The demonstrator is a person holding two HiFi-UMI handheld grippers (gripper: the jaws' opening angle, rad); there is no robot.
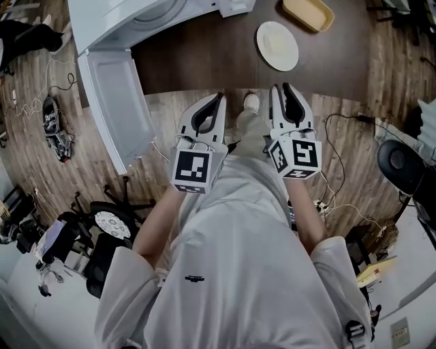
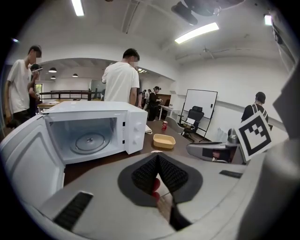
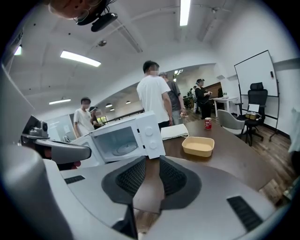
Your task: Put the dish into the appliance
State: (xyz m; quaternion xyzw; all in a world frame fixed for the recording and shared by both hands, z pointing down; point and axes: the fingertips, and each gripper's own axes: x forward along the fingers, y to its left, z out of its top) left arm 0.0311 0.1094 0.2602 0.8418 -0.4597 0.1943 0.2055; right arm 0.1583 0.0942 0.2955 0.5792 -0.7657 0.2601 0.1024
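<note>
A white microwave (image 1: 136, 17) stands on the dark table (image 1: 204, 61) with its door (image 1: 119, 102) swung open; its glass turntable (image 2: 89, 142) is bare. A round white plate (image 1: 277, 46) and a tan rectangular dish (image 1: 308, 12) lie to its right on the table. The tan dish (image 2: 164, 140) (image 3: 198, 146) shows in both gripper views. My left gripper (image 1: 219, 97) (image 2: 158, 157) hangs shut and empty at the table's near edge. My right gripper (image 1: 281, 87) (image 3: 150, 161) is beside it, slightly open with nothing between its pads, just short of the plate.
Several people stand behind the table (image 2: 122, 82) (image 3: 154, 93). A red can (image 3: 207, 123) and a white pad (image 3: 174, 131) lie at the table's far side. Office chairs (image 1: 109, 221), a black stool (image 1: 398, 167) and floor cables (image 1: 340, 123) surround me.
</note>
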